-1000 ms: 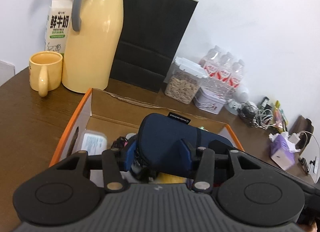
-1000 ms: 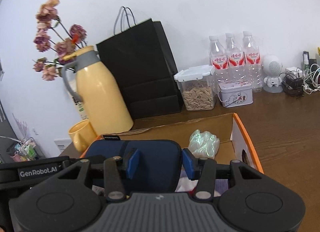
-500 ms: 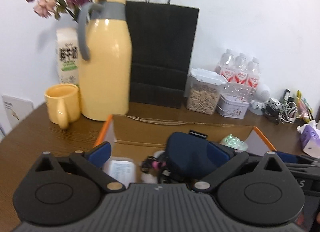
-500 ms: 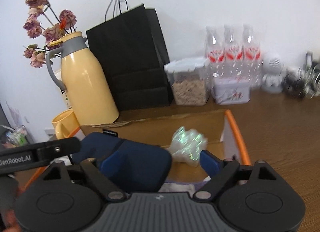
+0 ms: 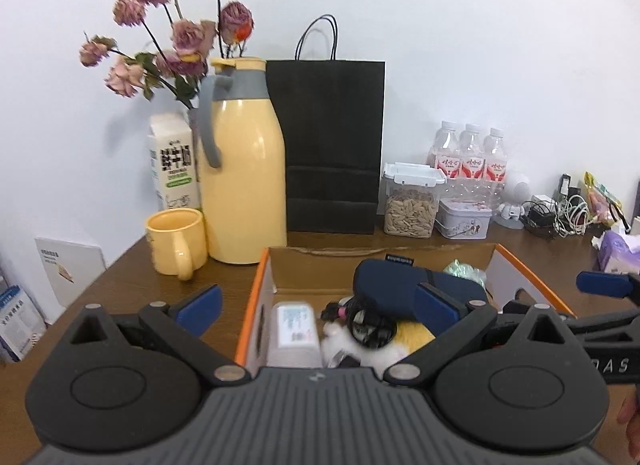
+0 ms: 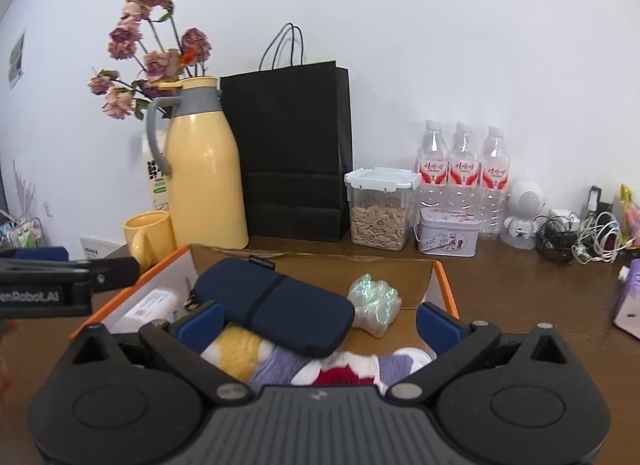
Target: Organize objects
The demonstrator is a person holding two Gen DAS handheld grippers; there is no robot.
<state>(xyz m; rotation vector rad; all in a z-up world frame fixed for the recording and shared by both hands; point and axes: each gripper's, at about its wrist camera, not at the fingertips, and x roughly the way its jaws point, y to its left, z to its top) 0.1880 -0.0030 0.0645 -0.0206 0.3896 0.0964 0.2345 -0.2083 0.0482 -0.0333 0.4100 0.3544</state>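
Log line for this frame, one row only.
left claw: open, empty | right claw: jaws opening, nothing clamped between | navy pouch: lying in cardboard box

Three water bottles (image 6: pixel 463 169), one yellow jug (image 6: pixel 204 173), one mug (image 6: pixel 148 235), one black bag (image 6: pixel 292 153), one box (image 6: pixel 442 285).

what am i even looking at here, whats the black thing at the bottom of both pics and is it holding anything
The black thing is a hand-held two-finger gripper; a person carries one in each hand, with a camera on each looking forward along its blue-padded fingers. One picture is from the left gripper, the other from the right gripper. The left one's jaws are wide open; the right one's are opening. Neither holds anything. Ahead, on a brown table, an orange-edged cardboard box holds a navy pouch, socks and a shiny plastic wad. Behind stand a yellow jug, mug, black paper bag and water bottles.
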